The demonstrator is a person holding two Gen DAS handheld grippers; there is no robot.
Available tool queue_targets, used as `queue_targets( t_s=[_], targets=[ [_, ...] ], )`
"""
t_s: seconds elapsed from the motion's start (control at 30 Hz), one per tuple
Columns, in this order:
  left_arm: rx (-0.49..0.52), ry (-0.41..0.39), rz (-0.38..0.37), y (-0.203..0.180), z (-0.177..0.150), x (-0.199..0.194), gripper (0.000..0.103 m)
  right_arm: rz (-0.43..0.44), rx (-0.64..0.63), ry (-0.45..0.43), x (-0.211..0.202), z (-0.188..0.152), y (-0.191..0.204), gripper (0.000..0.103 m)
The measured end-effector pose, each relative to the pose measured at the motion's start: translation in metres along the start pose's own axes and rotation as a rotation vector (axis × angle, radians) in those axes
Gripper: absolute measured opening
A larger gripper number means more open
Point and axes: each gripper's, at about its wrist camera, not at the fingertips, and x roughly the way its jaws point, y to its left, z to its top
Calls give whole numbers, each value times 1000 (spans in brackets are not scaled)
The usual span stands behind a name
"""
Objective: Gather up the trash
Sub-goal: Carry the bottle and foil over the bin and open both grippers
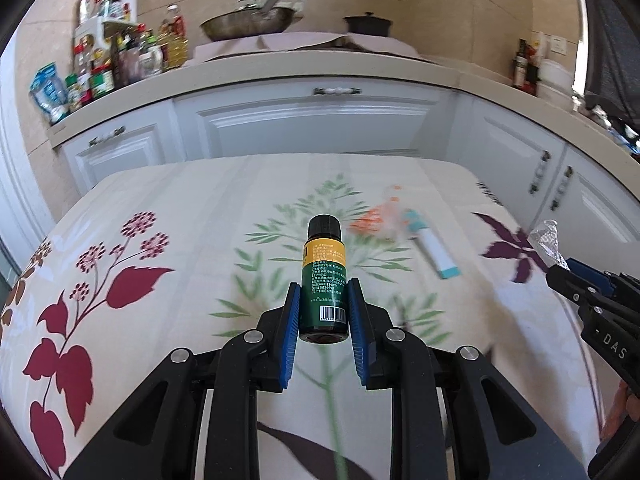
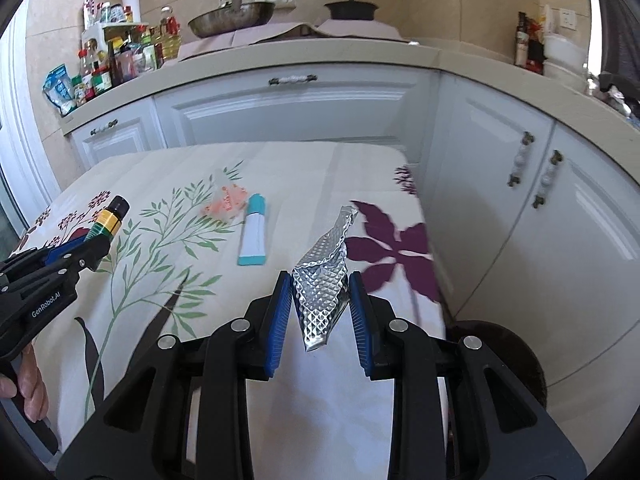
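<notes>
Silver foil wrapper (image 2: 320,280) is sitting pinched in the right gripper (image 2: 319,304), left gripper (image 1: 323,312) is clamping the bottle (image 1: 323,276), and 2 scraps are lying ahead on the table (image 2: 280,168), nearer the right.

tube (image 2: 253,231) right of wrapper (image 2: 227,203)

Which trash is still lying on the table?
The white-and-teal tube and the orange-printed wrapper beside it; the bottle and silver foil are held in grippers.

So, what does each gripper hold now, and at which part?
The left gripper holds a small green bottle with black cap by its lower body. The right gripper holds a crinkled silver foil wrapper near its middle.
</notes>
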Motion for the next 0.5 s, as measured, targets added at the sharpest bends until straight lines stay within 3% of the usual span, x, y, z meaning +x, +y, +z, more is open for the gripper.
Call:
queue_targets(
  t_s=[0.5],
  targets=[
    [184,-13,-210,-132,-16,-22,24,-169,141,-33,-50,-45,-103,28]
  ],
)
